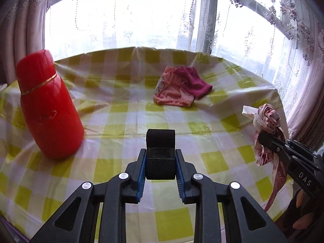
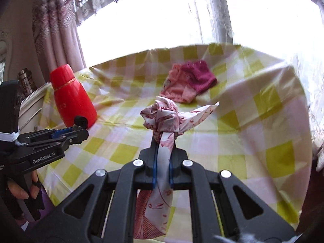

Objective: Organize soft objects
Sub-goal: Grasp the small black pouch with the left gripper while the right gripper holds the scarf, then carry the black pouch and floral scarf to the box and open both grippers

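My left gripper (image 1: pixel 160 155) is shut on a black roll of elastic band (image 1: pixel 160 141), held above the checked tablecloth (image 1: pixel 121 121). From the right wrist view the same left gripper (image 2: pixel 80 128) reaches in from the left with the black roll (image 2: pixel 80 121) at its tip. My right gripper (image 2: pixel 163 143) is shut on a knotted white-and-red patterned cloth (image 2: pixel 162 117), whose tail hangs down between the arms. That right gripper (image 1: pixel 263 138) and the patterned cloth (image 1: pixel 267 117) show at the right edge of the left wrist view. Pink and magenta folded cloths (image 1: pixel 180 87) lie at the table's far side.
A tall red flask (image 1: pixel 48 105) stands upright at the left of the table, close to the left gripper (image 2: pixel 73 99). Lace curtains (image 1: pixel 293 40) and a bright window lie behind the far edge. A person's hand (image 2: pixel 18 190) holds the left gripper's handle.
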`<move>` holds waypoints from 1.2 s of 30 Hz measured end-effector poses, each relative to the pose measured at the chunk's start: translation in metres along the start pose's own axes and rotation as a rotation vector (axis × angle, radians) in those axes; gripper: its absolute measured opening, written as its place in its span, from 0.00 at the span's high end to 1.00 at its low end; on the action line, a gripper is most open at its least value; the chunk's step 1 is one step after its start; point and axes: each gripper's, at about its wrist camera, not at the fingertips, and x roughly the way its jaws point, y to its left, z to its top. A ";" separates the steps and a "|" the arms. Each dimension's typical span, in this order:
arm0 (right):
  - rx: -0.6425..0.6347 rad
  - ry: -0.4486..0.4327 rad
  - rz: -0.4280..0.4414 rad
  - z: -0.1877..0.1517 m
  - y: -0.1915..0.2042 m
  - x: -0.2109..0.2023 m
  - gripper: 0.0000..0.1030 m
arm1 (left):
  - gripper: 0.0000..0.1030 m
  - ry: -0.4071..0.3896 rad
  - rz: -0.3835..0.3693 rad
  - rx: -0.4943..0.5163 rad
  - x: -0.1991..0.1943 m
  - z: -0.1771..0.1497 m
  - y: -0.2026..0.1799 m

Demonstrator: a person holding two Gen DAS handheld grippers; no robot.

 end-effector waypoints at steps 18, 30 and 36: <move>-0.189 -0.303 -0.056 0.038 0.061 -0.141 0.89 | 0.73 -0.315 0.004 0.122 -0.137 0.011 -0.038; -0.252 -0.308 0.032 0.037 0.096 -0.151 0.89 | 0.73 -0.305 0.072 0.156 -0.167 -0.008 -0.011; -0.317 -0.275 0.118 0.028 0.131 -0.139 0.89 | 0.73 -0.287 0.133 0.143 -0.178 -0.021 0.018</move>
